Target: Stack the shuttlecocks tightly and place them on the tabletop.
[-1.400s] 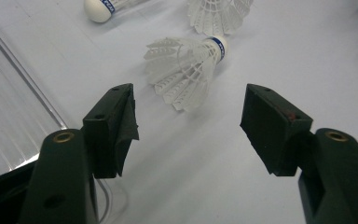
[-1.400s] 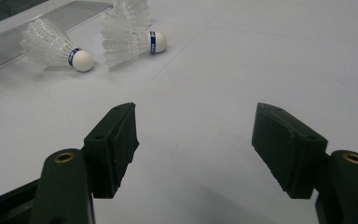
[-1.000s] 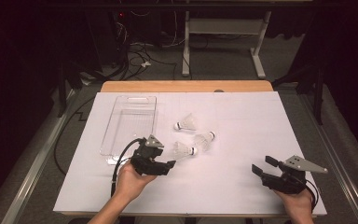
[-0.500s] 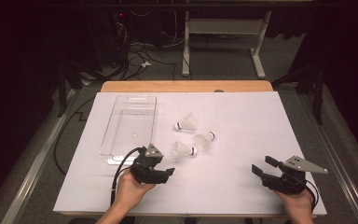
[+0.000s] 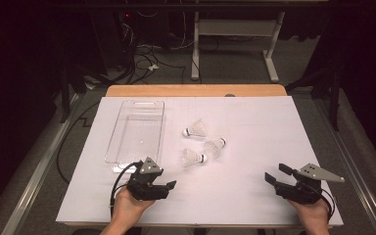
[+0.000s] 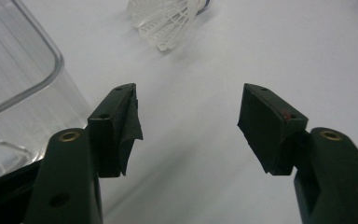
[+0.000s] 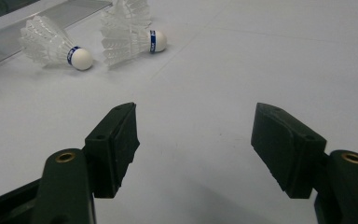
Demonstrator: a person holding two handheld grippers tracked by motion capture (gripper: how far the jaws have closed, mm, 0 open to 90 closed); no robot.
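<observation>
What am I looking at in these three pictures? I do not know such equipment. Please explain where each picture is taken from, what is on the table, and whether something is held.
No robot is here. A person holds one hand-held gripper in each hand: the left hand-held gripper and the right hand-held gripper. Each has two black jaws.

The high view comes from a fixed camera above the table. The two gripper views come from small cameras riding on the grippers, looking along their own jaws.

On the white table lie a clear tray and three shuttlecocks, beside the tray, not in it. The tray looks empty.

Both grippers stand open, and nothing is held. The left one points toward the nearest shuttlecock.
</observation>
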